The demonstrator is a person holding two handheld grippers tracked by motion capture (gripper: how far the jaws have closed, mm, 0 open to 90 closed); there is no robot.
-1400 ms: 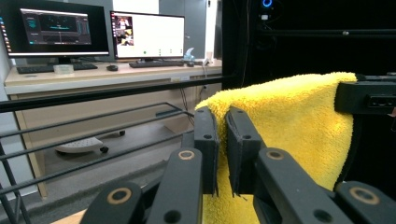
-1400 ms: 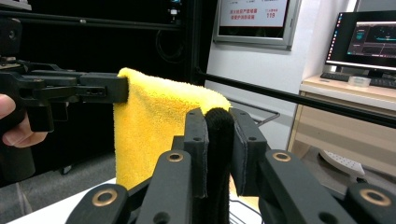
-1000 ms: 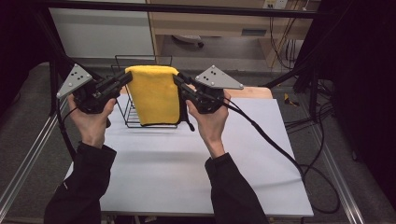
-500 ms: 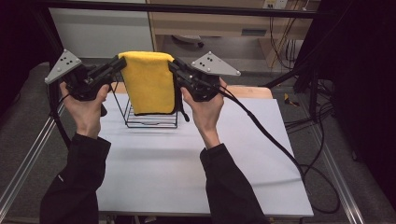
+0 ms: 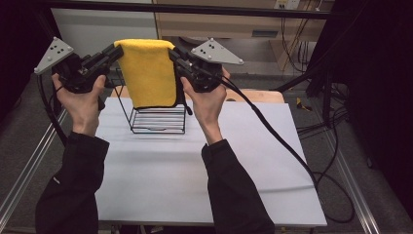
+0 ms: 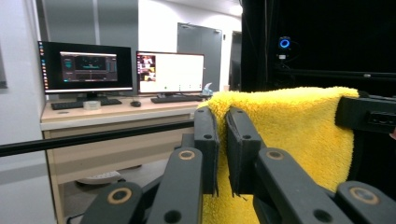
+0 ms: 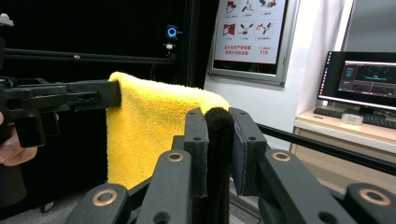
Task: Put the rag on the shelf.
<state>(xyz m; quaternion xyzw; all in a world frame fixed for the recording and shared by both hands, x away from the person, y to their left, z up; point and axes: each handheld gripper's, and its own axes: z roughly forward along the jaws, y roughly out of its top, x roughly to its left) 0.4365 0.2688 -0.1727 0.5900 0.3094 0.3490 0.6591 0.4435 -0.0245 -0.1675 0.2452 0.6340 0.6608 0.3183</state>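
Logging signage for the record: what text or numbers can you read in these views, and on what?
"119": on the wall poster, right gripper view.
Poster's other lines: too small to read.
Monitors: screen text blurred.
Towel, grippers, rack: no text.

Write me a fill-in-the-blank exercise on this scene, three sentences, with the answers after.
1. The towel held up between the left gripper and the right gripper is ____ in colour.
2. Below the towel, a black ____ rack stands on the white table.
3. Each gripper holds the towel by a top ____.

Answers: yellow; wire; corner
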